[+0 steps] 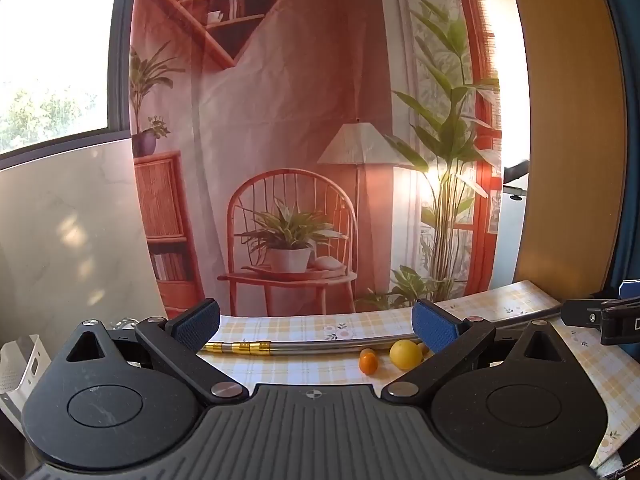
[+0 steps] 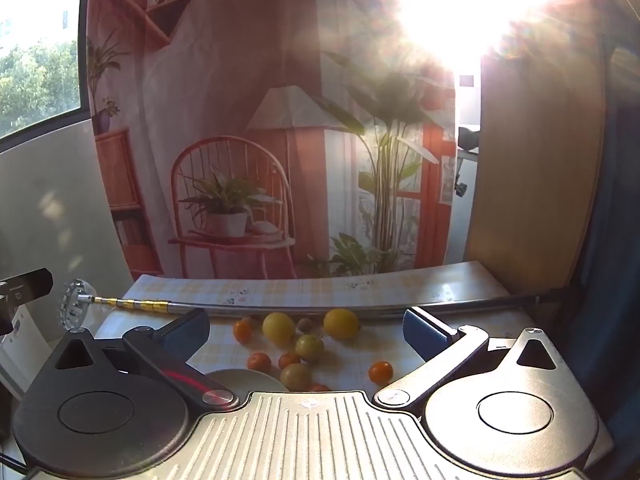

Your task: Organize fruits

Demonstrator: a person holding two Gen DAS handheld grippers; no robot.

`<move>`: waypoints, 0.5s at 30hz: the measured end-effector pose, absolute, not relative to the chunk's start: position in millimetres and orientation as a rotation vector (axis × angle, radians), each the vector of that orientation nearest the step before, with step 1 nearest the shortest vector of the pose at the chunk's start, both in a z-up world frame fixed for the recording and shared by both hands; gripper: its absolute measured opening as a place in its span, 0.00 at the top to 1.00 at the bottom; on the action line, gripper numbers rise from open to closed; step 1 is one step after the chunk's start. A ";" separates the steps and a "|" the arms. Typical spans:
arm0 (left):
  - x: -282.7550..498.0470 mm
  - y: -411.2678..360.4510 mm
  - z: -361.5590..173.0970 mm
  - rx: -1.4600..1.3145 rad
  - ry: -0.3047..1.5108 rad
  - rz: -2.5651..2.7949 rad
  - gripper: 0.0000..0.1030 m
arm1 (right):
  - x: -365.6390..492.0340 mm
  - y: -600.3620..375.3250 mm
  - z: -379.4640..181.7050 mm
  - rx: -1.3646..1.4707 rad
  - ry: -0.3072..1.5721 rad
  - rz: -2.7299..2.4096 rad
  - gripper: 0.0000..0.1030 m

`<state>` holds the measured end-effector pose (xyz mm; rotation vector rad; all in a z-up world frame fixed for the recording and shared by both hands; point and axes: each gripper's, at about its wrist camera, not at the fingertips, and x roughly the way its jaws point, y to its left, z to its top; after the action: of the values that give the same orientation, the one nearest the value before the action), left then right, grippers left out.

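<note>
Several fruits lie loose on the checked tablecloth (image 2: 400, 292). The right wrist view shows two yellow lemons (image 2: 279, 328) (image 2: 341, 323), a green fruit (image 2: 309, 347), another greenish one (image 2: 295, 376), small oranges (image 2: 242, 331) (image 2: 259, 361) (image 2: 380, 372), and the rim of a pale plate (image 2: 244, 380) close in. My right gripper (image 2: 308, 330) hovers open above them, holding nothing. In the left wrist view a lemon (image 1: 405, 354) and a small orange (image 1: 368, 362) sit near the right finger. My left gripper (image 1: 318, 328) is open and empty.
A metal rod with gold bands (image 2: 224, 306) (image 1: 280, 347) lies across the table behind the fruit. A printed backdrop (image 1: 300, 140) hangs at the table's far edge. A white perforated container (image 1: 20, 372) stands at the left. Strong sun glare (image 2: 480, 0) washes the right view.
</note>
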<state>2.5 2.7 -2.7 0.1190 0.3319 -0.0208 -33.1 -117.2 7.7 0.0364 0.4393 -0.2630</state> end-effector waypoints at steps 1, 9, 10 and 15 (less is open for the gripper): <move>2.3 3.5 -3.6 0.118 0.329 -0.020 0.00 | -33.3 -117.3 7.0 0.033 0.437 -0.264 0.00; -3.0 1.0 -0.5 0.104 0.317 -0.006 0.00 | -33.2 -118.7 -5.4 0.022 0.425 -0.266 0.00; -2.9 0.9 -0.5 0.103 0.316 -0.005 0.00 | -34.0 -118.0 -2.4 0.022 0.426 -0.267 0.00; -3.0 2.1 -0.6 0.099 0.310 -0.002 0.00 | -34.5 -117.3 10.4 0.024 0.431 -0.267 0.00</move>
<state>-3.0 2.1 -0.6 0.0988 0.3100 -0.0015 -34.5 -117.3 10.4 0.0236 0.4311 -0.2670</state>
